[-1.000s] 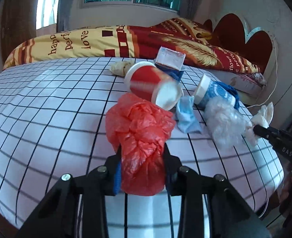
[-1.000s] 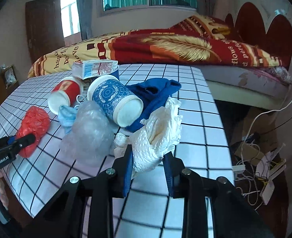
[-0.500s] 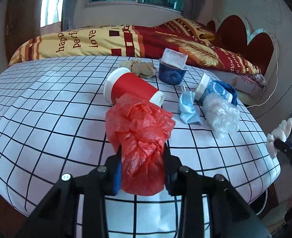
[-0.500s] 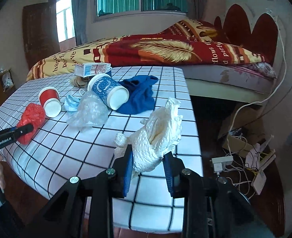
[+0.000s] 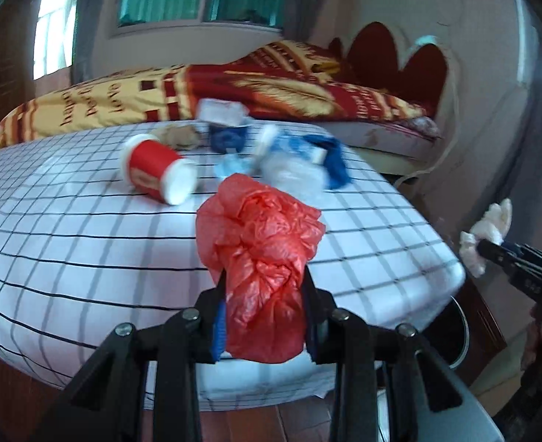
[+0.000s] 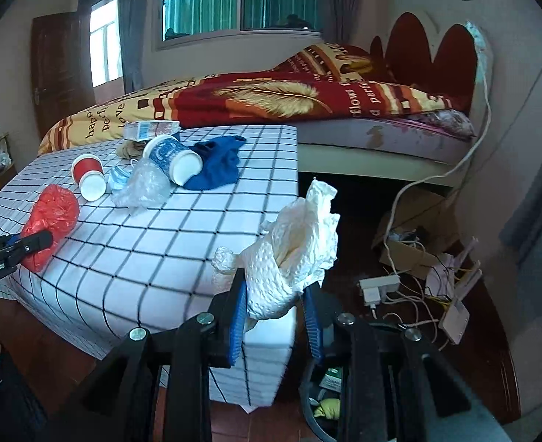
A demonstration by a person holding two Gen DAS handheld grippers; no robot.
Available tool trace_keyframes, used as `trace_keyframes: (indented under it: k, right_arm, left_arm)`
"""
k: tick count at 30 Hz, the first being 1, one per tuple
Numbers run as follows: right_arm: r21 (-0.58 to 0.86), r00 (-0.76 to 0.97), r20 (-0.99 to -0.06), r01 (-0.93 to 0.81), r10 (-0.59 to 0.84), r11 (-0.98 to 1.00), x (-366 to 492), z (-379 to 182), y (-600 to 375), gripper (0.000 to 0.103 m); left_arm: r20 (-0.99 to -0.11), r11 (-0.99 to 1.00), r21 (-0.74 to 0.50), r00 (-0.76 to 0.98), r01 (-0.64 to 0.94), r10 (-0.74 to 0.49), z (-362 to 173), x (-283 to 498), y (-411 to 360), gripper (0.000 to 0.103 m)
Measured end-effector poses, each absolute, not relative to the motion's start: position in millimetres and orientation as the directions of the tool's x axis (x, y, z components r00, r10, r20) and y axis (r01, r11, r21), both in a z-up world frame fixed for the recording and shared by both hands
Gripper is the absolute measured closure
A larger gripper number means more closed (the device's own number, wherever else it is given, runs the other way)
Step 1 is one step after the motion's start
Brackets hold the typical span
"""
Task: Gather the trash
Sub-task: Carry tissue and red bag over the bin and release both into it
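My left gripper (image 5: 263, 305) is shut on a crumpled red plastic bag (image 5: 260, 254) and holds it above the near edge of the checked table (image 5: 68, 243). My right gripper (image 6: 274, 305) is shut on a crumpled white paper towel (image 6: 289, 254), off the table's right corner above a dark bin (image 6: 326, 397) on the floor. On the table lie a red paper cup (image 5: 157, 173), a blue paper cup (image 6: 171, 158), a clear plastic bag (image 6: 145, 188), a blue face mask (image 6: 118, 180), a blue cloth (image 6: 215, 165) and a small carton (image 6: 149, 129).
A bed with a red and yellow blanket (image 6: 271, 99) stands behind the table. Cables, a power strip (image 6: 377, 287) and a cardboard box (image 6: 411, 243) lie on the floor at the right. The bin (image 5: 455, 331) shows below the table's right corner.
Both grippers have drawn back from the table with their loads. The right one has swung past the table's right corner, over the floor bin.
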State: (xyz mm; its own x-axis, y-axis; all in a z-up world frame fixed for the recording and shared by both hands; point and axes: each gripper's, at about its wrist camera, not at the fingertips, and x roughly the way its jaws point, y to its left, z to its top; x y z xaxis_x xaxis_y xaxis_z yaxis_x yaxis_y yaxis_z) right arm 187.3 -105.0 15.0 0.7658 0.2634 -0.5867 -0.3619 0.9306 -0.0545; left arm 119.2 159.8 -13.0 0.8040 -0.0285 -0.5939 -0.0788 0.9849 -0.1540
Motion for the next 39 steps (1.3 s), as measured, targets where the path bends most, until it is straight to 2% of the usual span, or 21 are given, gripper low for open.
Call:
trace_keyframes:
  k: [17,26,39]
  right_arm:
    - [0.001,0.779,-0.605,-0.206,0.165,0.979,150.1,-6.6,-216.2,0.072]
    - [0.013,0.765,-0.637,-0.116,0.098,0.993,137.6,-24.9,-267.7,0.072]
    - [0.039,0.714,-0.692,-0.114,0.109,0.993,152.4,-67.6,-295.1,0.072]
  left_arm:
    - [-0.592,0.957,-0.159,0.752,0.241,-0.288,-12.8,123.4,19.5,0.069]
    - [-0.621,0.910,-0.165,0.677,0.379,-0.395,-24.7,125.3,-50.1,0.069]
    - [-0.685,0.895,-0.230,0.590,0.382,-0.428,-69.1,150.4,-89.2,0.069]
